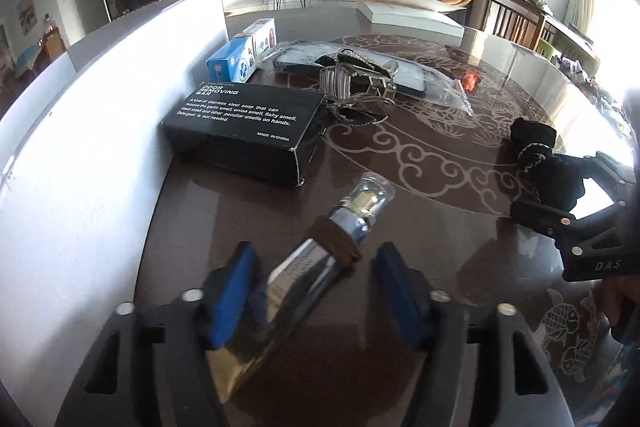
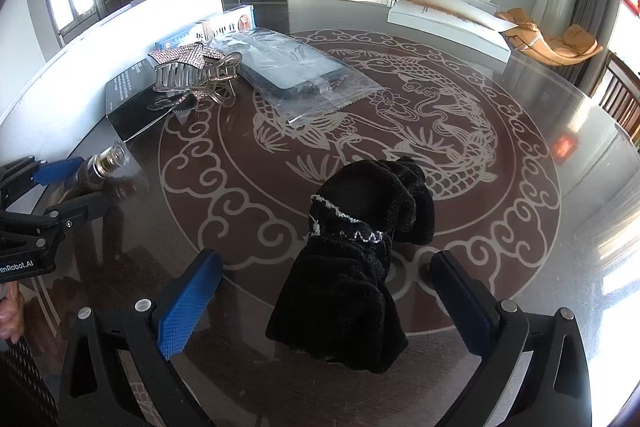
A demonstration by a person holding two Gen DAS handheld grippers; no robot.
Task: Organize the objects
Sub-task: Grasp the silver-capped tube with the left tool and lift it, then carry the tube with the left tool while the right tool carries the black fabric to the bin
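Both grippers gape: left gripper (image 1: pixel 312 291) straddles a glossy bottle (image 1: pixel 320 251) that may roll toward the table (image 1: pixel 440 163) edge; right gripper (image 2: pixel 326 291) straddles black fabric (image 2: pixel 352 267).

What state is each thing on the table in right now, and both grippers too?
Left gripper: open, straddling the bottle.
Perfume bottle: lying on its side, cap on.
Right gripper: open, around the black velvet pouch.
Black velvet pouch: slumped on the table, ungripped.
Black soap box: lying flat, closed.
Hair claw clip: resting on the black box.
Plastic bag: flat, with a dark item inside.
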